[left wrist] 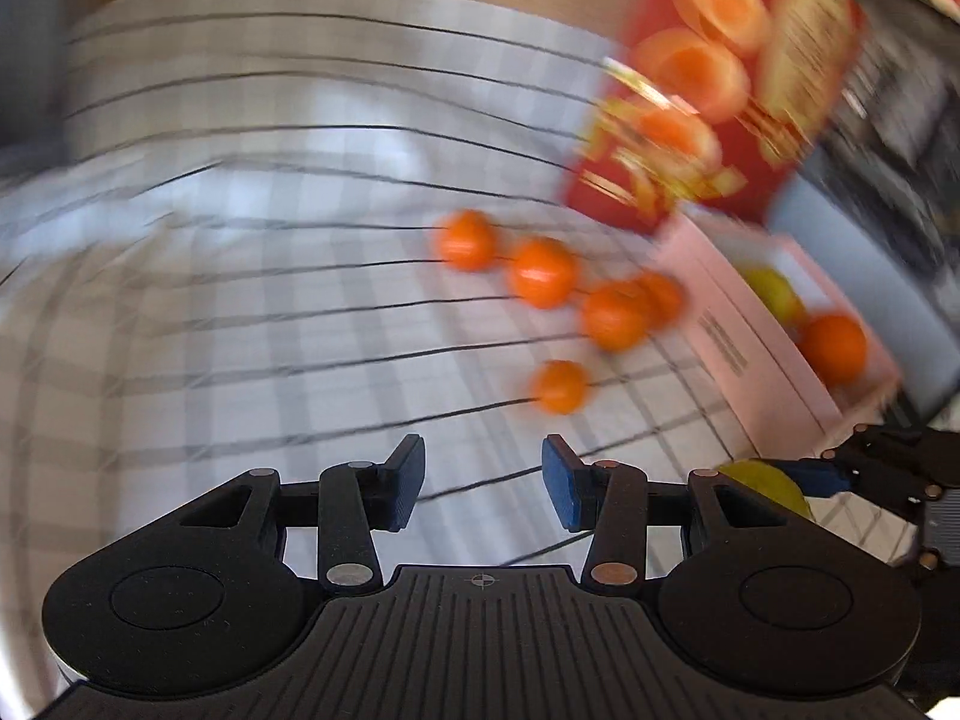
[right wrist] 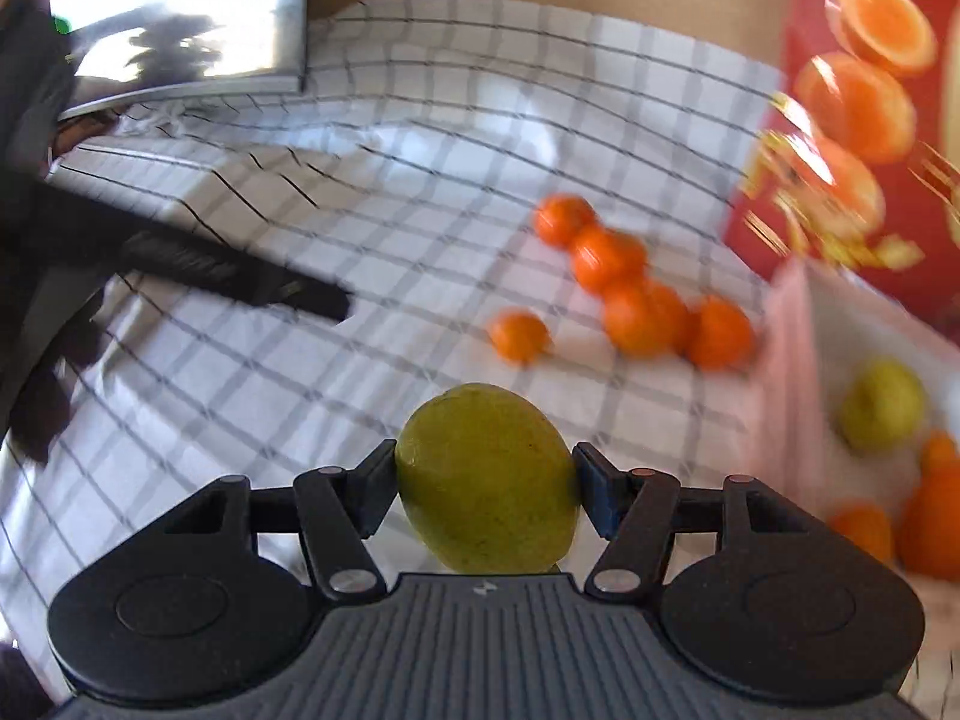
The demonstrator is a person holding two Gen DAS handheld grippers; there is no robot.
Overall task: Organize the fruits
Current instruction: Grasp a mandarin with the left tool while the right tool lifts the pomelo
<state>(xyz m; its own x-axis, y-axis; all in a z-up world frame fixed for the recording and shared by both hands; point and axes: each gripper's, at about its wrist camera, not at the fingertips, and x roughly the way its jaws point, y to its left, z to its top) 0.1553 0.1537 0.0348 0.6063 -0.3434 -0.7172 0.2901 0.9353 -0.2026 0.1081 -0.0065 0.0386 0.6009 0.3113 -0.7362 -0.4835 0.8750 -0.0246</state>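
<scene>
While blur leaves red carton (left wrist: 720,90) print illegible: right gripper (right wrist: 486,480) clamped on lemon (right wrist: 486,480); left gripper (left wrist: 483,480) spread, empty, near oranges (left wrist: 543,281).

A white cloth with a grey-and-black check (right wrist: 336,360) covers the tabletop. Directly on it lie small oranges (right wrist: 606,258) (a loose cluster, one (right wrist: 519,336) slightly apart), just beside a pale pink box (left wrist: 750,336). A red carton printed with oranges (left wrist: 720,78) stands behind.
</scene>
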